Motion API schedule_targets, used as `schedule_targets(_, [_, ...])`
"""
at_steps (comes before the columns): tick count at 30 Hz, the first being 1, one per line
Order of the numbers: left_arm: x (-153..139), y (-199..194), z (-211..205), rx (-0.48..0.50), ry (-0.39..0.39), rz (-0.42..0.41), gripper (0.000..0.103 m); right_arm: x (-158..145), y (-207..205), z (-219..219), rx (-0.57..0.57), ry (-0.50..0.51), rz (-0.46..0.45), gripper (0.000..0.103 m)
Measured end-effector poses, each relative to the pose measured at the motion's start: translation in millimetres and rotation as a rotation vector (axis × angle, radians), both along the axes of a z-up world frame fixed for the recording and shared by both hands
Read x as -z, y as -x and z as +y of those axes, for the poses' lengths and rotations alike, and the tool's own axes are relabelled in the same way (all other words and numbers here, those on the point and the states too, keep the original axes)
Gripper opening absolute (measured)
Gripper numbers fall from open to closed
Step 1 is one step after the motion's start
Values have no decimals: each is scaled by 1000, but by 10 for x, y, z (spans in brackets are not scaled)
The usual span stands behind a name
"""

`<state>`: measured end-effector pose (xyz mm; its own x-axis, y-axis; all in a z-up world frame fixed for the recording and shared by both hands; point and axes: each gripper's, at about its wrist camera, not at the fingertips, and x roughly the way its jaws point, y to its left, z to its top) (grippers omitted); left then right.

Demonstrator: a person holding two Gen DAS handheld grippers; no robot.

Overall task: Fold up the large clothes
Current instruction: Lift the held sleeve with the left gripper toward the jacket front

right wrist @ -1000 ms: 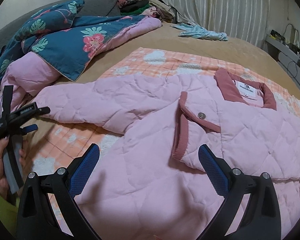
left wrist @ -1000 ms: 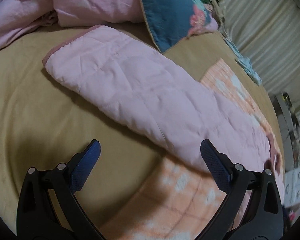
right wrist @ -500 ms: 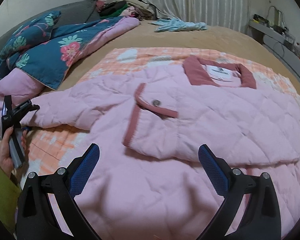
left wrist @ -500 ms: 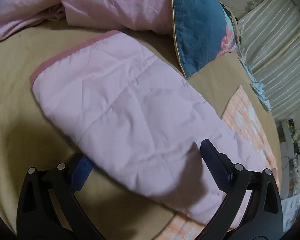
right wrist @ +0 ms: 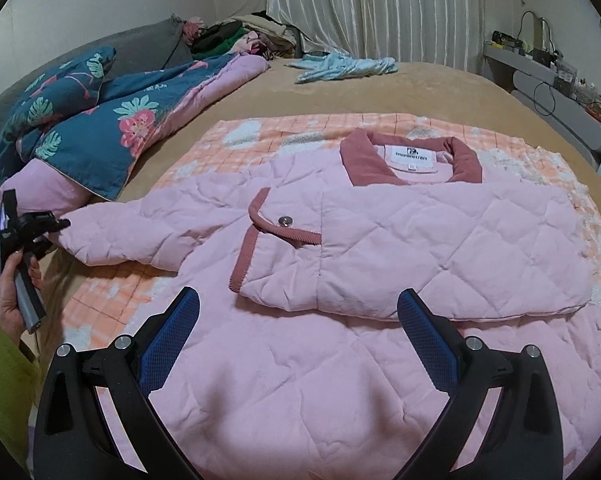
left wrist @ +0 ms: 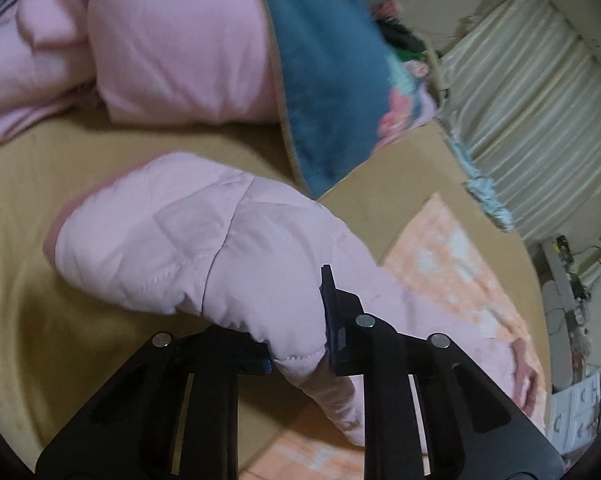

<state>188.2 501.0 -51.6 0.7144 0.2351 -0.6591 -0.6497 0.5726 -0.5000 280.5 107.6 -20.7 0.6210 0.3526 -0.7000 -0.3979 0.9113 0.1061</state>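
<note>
Left gripper (left wrist: 298, 350), low centre of its blurred frame, has just closed on the pink quilted jacket's sleeve (left wrist: 204, 248). Right gripper (right wrist: 298, 330) hangs open over the jacket body (right wrist: 380, 240) mid-frame. That pinch looks shallow, so lifting could slip it free.

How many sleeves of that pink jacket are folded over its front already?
1. One sleeve lies folded across the pink jacket below the collar. The other sleeve stretches sideways, its cuff end pinched in the left tongs.
</note>
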Motion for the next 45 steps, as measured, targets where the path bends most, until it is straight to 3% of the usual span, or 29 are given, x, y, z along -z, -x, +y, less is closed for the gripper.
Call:
schedule_targets(10, [-1001, 79, -646, 110, -154, -140, 10, -230, 222, -218, 18, -38, -33, 99])
schedule_targets(19, [-1504, -84, -1384, 247, -242, -204, 9, -414, 400, -653, 68, -76, -64, 99])
schedule_targets(30, [-1856, -113, -2079, 352, -317, -233, 8, -555, 585, -1173, 124, -120, -92, 99])
schedule_targets(45, [-2032, -290, -2744, 467, -366, -242, 8, -729, 786, -1686, 187, -159, -120, 99])
